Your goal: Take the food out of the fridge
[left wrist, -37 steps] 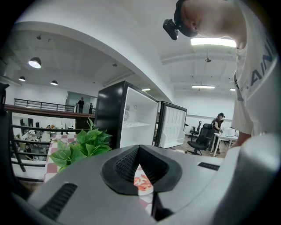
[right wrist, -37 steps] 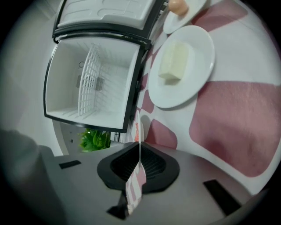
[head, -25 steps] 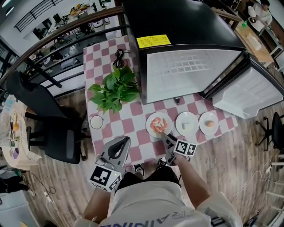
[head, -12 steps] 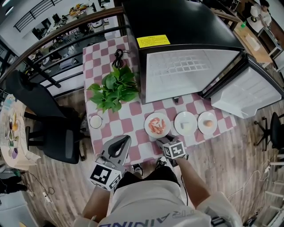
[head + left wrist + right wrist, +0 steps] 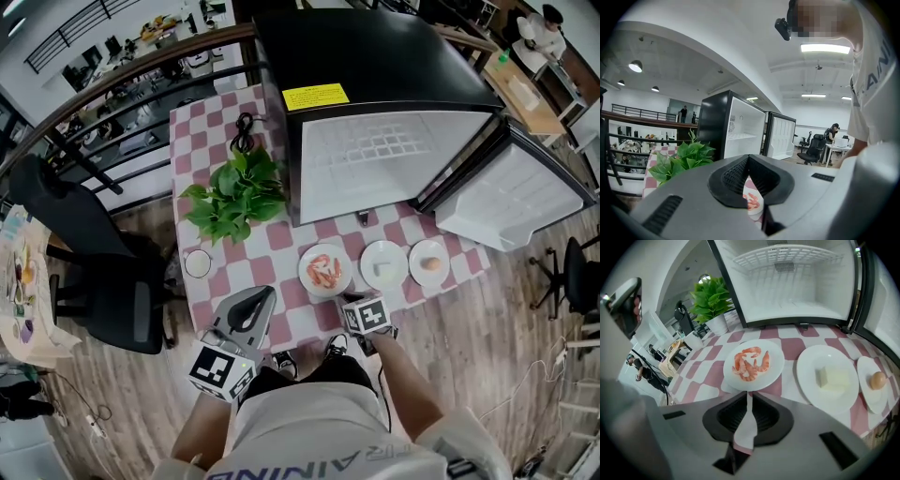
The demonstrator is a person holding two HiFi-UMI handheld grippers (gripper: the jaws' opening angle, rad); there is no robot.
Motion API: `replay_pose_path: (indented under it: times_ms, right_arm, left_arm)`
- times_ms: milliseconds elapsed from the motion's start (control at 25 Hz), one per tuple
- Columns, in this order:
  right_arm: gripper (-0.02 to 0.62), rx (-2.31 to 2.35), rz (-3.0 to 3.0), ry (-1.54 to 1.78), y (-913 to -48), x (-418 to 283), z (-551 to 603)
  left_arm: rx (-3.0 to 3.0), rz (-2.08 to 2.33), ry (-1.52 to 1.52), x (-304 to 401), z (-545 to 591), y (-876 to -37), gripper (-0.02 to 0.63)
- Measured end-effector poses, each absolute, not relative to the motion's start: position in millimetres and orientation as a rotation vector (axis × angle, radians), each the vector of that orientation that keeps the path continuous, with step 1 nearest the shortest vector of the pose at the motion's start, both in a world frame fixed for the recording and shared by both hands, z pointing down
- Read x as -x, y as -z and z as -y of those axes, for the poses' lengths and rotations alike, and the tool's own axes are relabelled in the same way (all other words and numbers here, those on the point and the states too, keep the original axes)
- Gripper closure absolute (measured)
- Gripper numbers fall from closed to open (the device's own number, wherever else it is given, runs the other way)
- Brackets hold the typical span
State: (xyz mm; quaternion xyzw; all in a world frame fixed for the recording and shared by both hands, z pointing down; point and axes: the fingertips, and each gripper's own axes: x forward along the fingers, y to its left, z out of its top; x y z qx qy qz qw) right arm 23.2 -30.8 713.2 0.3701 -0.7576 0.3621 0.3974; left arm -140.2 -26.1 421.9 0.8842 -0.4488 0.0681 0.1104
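Three white plates stand in a row on the checkered table in front of the open fridge [image 5: 375,103]: shrimp [image 5: 324,270] [image 5: 753,364], a pale white block [image 5: 383,264] [image 5: 828,378] and an egg [image 5: 429,262] [image 5: 874,383]. The fridge's white inside [image 5: 787,282] holds no food that I can see. My right gripper [image 5: 349,300] [image 5: 749,394] points down just short of the shrimp plate's near rim. Its jaws have just been closing and are shut on nothing. My left gripper [image 5: 270,292] [image 5: 748,157] hovers shut and empty at the table's near left.
The fridge door [image 5: 511,202] hangs open to the right. A potted green plant [image 5: 234,192] [image 5: 682,159] stands left of the fridge, with a black cable [image 5: 244,127] behind it and a small white cup [image 5: 198,263] in front. A black office chair [image 5: 94,272] stands left of the table.
My right gripper has drawn back from the shrimp plate's rim toward me and rolled, leaving the plate on the table. The left gripper has stayed where it was.
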Motion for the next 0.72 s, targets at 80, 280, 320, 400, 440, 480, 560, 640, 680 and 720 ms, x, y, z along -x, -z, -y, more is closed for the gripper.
replay_pose_path:
  times_ms: [80, 280, 320, 400, 440, 480, 560, 640, 680, 720]
  right_arm:
    - [0.555, -0.967, 1.951, -0.915, -702, -29, 35]
    - [0.571, -1.033, 2.067, -0.891, -664, -38, 43]
    - [0.574, -1.052, 2.099, -0.886, -654, -39, 45]
    - [0.574, -1.092, 2.169, -0.875, -634, -41, 48]
    - [0.574, -1.116, 2.202, -0.869, -623, -42, 50]
    - [0.574, -1.142, 2.235, -0.864, -611, -43, 53]
    - [0.575, -1.198, 2.302, -0.847, -585, -45, 58]
    - [0.575, -1.245, 2.363, -0.807, -559, -47, 62]
    - [0.575, -1.262, 2.392, -0.784, -546, -47, 64]
    - [0.575, -1.274, 2.422, -0.764, -532, -48, 65]
  left_arm:
    - [-2.614, 1.303, -0.190, 135, 28, -419, 0.600]
    - [-2.670, 1.248, -0.164, 116, 33, -407, 0.600]
    - [-2.680, 1.236, -0.163, 112, 34, -405, 0.600]
    - [-2.697, 1.215, -0.166, 104, 34, -403, 0.600]
    - [-2.705, 1.206, -0.169, 101, 34, -401, 0.600]
    - [-2.714, 1.198, -0.171, 98, 35, -400, 0.600]
    - [-2.734, 1.186, -0.165, 93, 37, -395, 0.600]
    - [-2.753, 1.177, -0.149, 88, 39, -389, 0.600]
    - [-2.763, 1.173, -0.143, 85, 40, -386, 0.600]
    - [-2.775, 1.170, -0.139, 82, 41, -383, 0.600]
